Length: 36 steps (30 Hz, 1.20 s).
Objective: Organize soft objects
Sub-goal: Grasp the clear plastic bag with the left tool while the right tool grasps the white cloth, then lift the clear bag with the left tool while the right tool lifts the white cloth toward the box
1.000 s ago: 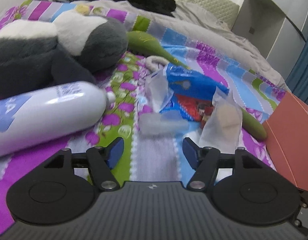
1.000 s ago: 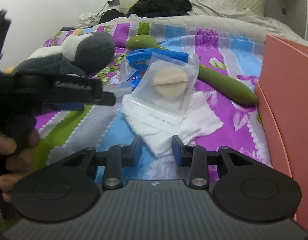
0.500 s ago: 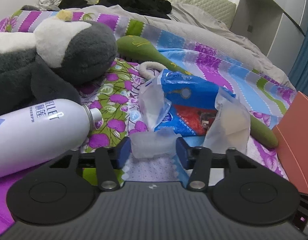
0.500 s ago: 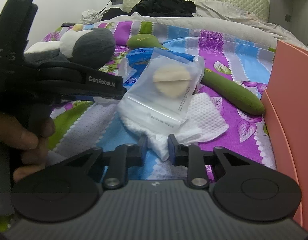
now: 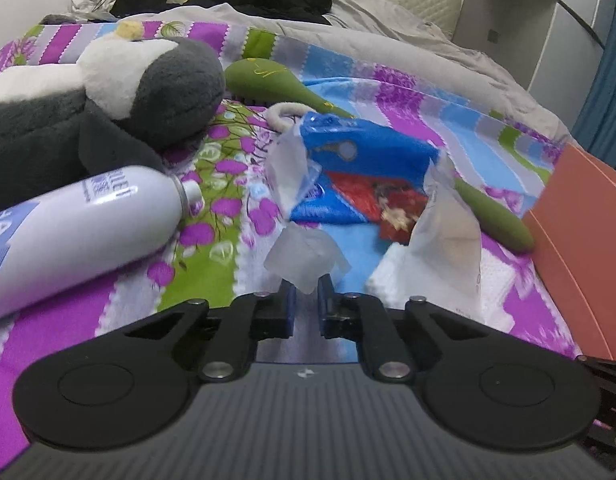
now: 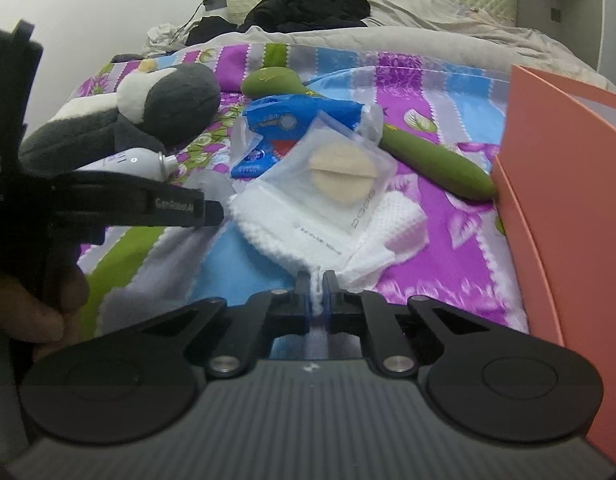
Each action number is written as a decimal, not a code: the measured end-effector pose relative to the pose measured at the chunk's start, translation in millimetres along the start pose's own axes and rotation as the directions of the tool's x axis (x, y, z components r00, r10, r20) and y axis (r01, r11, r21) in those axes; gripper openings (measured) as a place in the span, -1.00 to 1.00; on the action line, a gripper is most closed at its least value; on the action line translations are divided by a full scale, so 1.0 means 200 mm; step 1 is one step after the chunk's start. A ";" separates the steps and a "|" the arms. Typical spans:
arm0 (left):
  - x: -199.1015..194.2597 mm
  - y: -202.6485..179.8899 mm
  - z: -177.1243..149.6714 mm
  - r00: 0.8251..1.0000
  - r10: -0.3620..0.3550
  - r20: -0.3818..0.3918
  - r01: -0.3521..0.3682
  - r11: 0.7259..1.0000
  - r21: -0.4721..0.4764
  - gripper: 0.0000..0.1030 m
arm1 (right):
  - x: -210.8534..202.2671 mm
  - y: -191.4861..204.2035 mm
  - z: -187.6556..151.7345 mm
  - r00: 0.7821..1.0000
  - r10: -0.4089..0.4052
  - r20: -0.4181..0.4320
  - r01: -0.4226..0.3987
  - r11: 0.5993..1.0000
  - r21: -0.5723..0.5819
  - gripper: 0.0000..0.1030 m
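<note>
My left hand-held gripper [image 5: 305,294] is clamped on a crumpled clear plastic wrapper [image 5: 305,258], my right hand-held gripper [image 6: 316,290] on the near corner of the white cloth [image 6: 308,236] on the bed [image 6: 464,248]; both look light, limp, best pinched at edges.

Left gripper [image 6: 211,214] arm: "GenRobot.AI", blurred. White bottle [image 5: 79,232]: partial letters "HA". Clear pouch [image 6: 332,184] print: illegible.

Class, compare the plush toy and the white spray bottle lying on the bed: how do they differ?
The plush toy is furry, grey and white; the spray bottle is smooth, glossy and white with blue print. The plush toy is lumpy and slumped; the spray bottle is a straight cylinder on its side. Both rest on the patterned bedspread, side by side.
</note>
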<state>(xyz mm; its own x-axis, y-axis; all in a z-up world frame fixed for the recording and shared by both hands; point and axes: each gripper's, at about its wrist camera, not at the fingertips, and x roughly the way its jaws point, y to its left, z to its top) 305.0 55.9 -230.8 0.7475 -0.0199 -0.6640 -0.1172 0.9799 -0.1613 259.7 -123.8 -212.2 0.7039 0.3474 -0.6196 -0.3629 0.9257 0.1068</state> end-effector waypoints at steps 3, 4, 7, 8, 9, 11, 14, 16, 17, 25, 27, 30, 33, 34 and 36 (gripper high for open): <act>-0.07 -0.01 -0.04 1.000 0.005 -0.003 -0.005 1.000 0.005 -0.88 | -0.07 -0.01 -0.02 1.000 0.001 -0.009 -0.001 1.000 0.004 -0.81; -0.10 -0.01 -0.05 1.000 -0.003 -0.003 0.003 1.000 0.004 -0.89 | -0.09 -0.01 -0.03 1.000 0.003 -0.013 -0.003 1.000 0.006 -0.81; -0.18 -0.02 -0.09 1.000 -0.008 -0.004 0.008 1.000 0.001 -0.90 | -0.16 0.00 -0.05 1.000 0.016 -0.020 -0.016 1.000 0.005 -0.81; -0.21 -0.01 -0.10 1.000 -0.012 -0.004 0.012 1.000 -0.002 -0.90 | -0.18 0.01 -0.05 1.000 0.022 -0.023 -0.022 1.000 0.006 -0.81; -0.24 -0.01 -0.11 1.000 -0.012 -0.003 0.012 1.000 -0.008 -0.90 | -0.21 0.01 -0.06 0.999 0.028 -0.026 -0.028 1.000 0.008 -0.81; -0.29 0.00 -0.12 1.000 -0.020 -0.004 0.020 1.000 -0.017 -0.90 | -0.26 0.03 -0.08 0.999 0.032 -0.034 -0.032 0.999 0.006 -0.81; -0.38 -0.01 -0.15 1.000 -0.027 -0.005 0.027 1.000 -0.014 -0.90 | -0.33 0.05 -0.10 0.999 0.035 -0.042 -0.035 0.999 0.003 -0.81; -0.43 -0.01 -0.16 0.999 -0.031 -0.014 0.031 0.999 -0.013 -0.90 | -0.38 0.05 -0.10 0.997 0.051 -0.059 -0.049 0.999 0.022 -0.81; -0.46 -0.02 -0.17 0.999 -0.037 -0.021 0.037 0.999 -0.014 -0.90 | -0.41 0.04 -0.10 0.996 0.063 -0.065 -0.061 0.997 0.039 -0.81; -0.69 -0.04 -0.27 0.996 -0.077 -0.046 0.077 0.997 0.004 -0.90 | -0.61 0.07 -0.13 0.994 0.066 -0.088 -0.061 0.996 0.057 -0.81; -0.74 -0.04 -0.30 0.996 -0.079 -0.052 0.079 0.997 0.007 -0.90 | -0.64 0.08 -0.15 0.992 0.064 -0.105 -0.057 0.996 0.067 -0.81; -0.81 -0.03 -0.34 0.994 -0.087 -0.069 0.087 0.996 -0.003 -0.90 | -0.69 0.09 -0.20 0.991 0.059 -0.123 -0.052 0.997 0.066 -0.81; -0.86 -0.02 -0.39 0.992 -0.093 -0.086 0.093 0.996 -0.005 -0.90 | -0.73 0.10 -0.25 0.988 0.055 -0.147 -0.045 0.997 0.066 -0.81; -0.88 -0.02 -0.41 0.991 -0.094 -0.091 0.094 0.996 -0.004 -0.90 | -0.74 0.10 -0.27 0.986 0.059 -0.156 -0.049 0.996 0.070 -0.81; -0.91 -0.02 -0.44 0.991 -0.093 -0.101 0.093 0.996 0.001 -0.90 | -0.76 0.10 -0.29 0.982 0.078 -0.170 -0.063 0.994 0.093 -0.78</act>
<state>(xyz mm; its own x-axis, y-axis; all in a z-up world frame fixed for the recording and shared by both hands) 112.9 37.9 -173.2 0.6852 -0.1306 -0.7166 -0.0465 0.9739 -0.2219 110.2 -167.4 -160.9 0.5593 0.3881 -0.7325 -0.3481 0.9119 0.2174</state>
